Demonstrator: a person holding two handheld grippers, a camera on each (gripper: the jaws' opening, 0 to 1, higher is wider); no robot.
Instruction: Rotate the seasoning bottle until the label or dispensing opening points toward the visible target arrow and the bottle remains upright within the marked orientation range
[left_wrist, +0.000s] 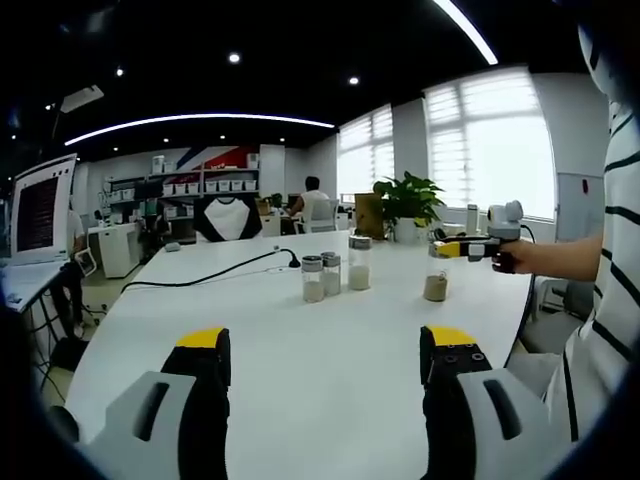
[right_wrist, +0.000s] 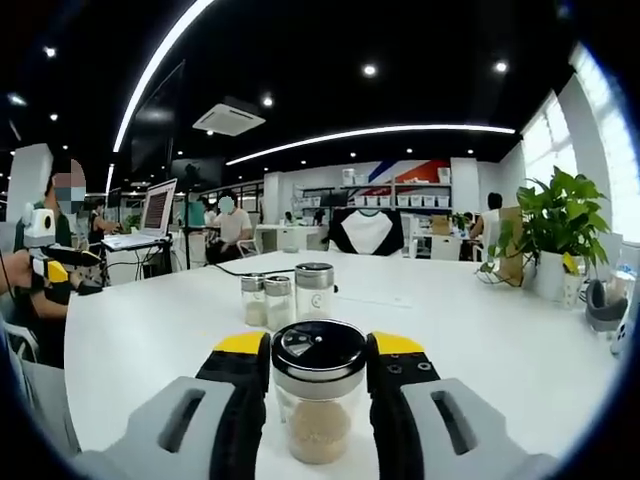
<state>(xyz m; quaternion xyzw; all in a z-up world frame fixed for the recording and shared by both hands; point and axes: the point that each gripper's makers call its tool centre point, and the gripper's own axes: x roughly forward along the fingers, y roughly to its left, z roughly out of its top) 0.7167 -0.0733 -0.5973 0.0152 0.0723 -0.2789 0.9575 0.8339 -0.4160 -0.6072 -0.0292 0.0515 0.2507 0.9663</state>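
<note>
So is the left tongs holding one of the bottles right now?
No, the left tongs stand open over bare white table, while the bottles sit farther off, untouched.

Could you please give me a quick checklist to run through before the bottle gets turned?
1. Right hand-held gripper around the seasoning bottle: ok, jaws on either side of the lid; firm contact cannot tell.
2. Bottle upright on the white table: ok.
3. Dispensing opening located: ok, a flap shows on the black lid.
4. Target arrow and orientation marks found: cannot tell, none can be made out on the table.
5. Room to turn: ok, the three other shakers stand apart behind the bottle.
6. Left hand-held gripper out of the way: ok, open over bare table.
</note>
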